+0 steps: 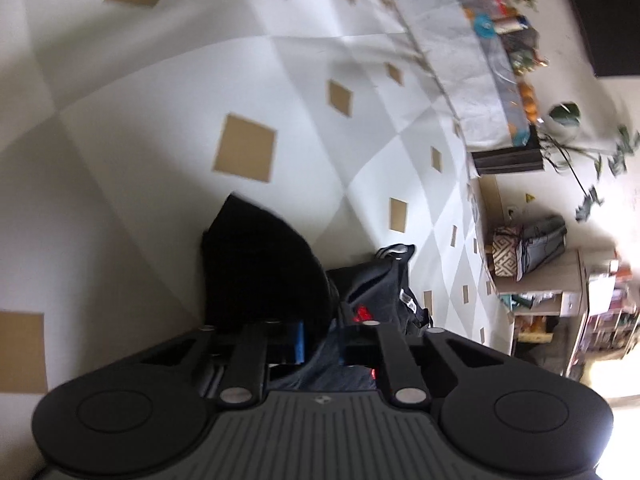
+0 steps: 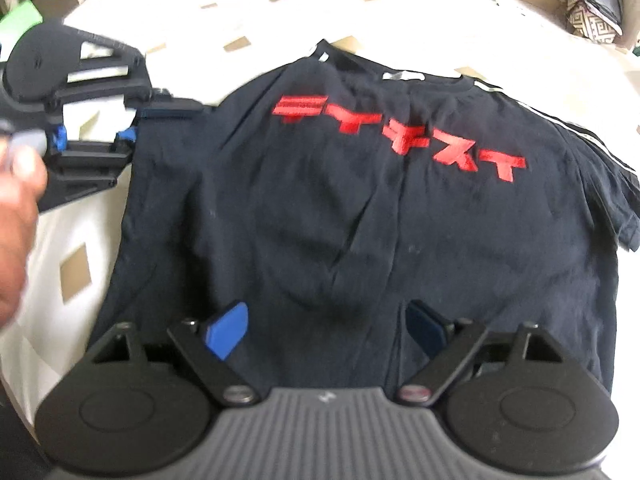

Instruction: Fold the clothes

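At the left of the right wrist view, a hand (image 2: 16,216) holds the left tool (image 2: 160,114), its jaws pinched down on the left sleeve edge of the dark navy T-shirt (image 2: 360,216), which lies spread face up on the white tabletop (image 2: 72,216) with tan diamonds, red lettering (image 2: 400,136) across its chest. Lower middle, the right tool (image 2: 326,330) hovers over the shirt's hem area, blue pads (image 2: 226,330) spread wide, gripping nothing
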